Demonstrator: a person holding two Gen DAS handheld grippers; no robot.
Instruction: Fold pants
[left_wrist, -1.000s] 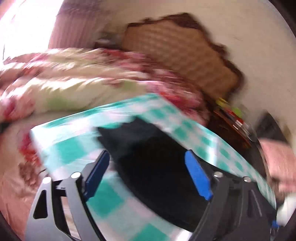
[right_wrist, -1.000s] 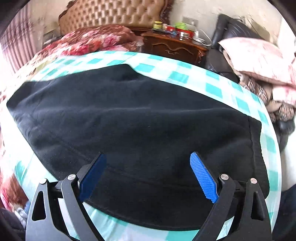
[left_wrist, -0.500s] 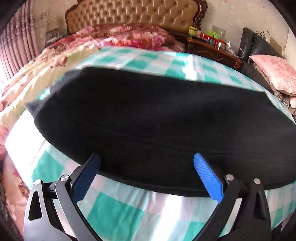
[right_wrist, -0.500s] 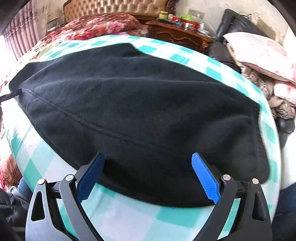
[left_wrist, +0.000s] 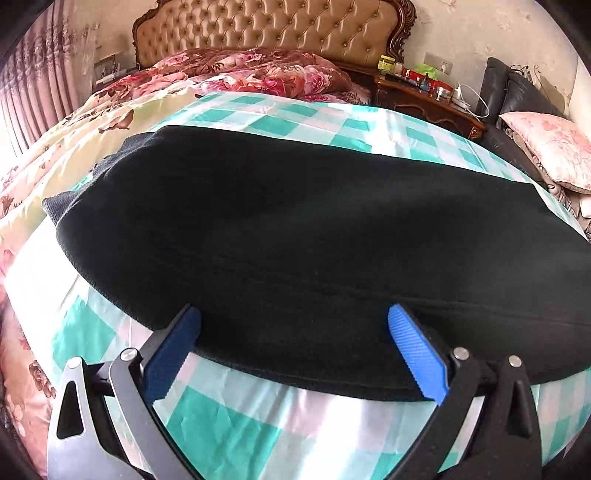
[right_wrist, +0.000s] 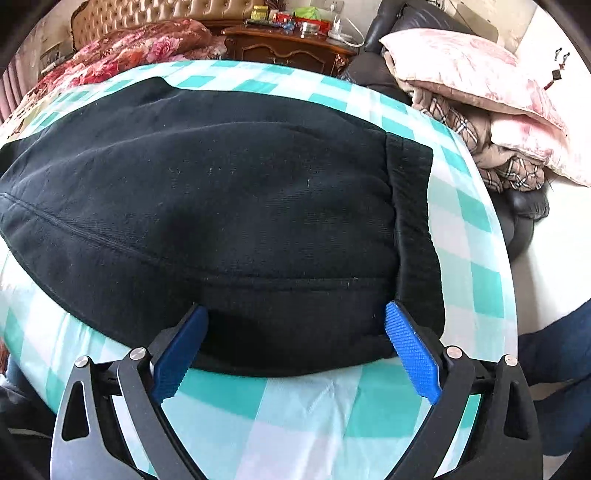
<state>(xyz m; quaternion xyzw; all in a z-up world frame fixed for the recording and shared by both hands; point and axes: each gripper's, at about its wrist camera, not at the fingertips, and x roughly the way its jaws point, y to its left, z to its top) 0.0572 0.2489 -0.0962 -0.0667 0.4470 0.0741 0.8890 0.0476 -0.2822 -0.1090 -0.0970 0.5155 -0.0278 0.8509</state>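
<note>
Black pants (left_wrist: 295, 240) lie flat across a teal-and-white checked cloth (left_wrist: 229, 435) on a bed. In the left wrist view my left gripper (left_wrist: 293, 321) is open, its blue fingertips at the pants' near edge, left part. In the right wrist view the pants (right_wrist: 221, 206) show a waistband (right_wrist: 413, 221) at the right end. My right gripper (right_wrist: 295, 321) is open, straddling the near edge next to the waistband corner. Neither gripper holds cloth.
A floral quilt (left_wrist: 240, 70) and tufted headboard (left_wrist: 273, 26) lie behind. A wooden nightstand (right_wrist: 288, 48) with bottles stands at the back. A pink pillow (right_wrist: 472, 85) and plaid blankets (right_wrist: 491, 155) sit on a dark sofa to the right.
My left gripper swung from the bed's left side to face the pants and closed in on their near edge. My right gripper moved nearer, toward the waistband end. Both stayed open.
</note>
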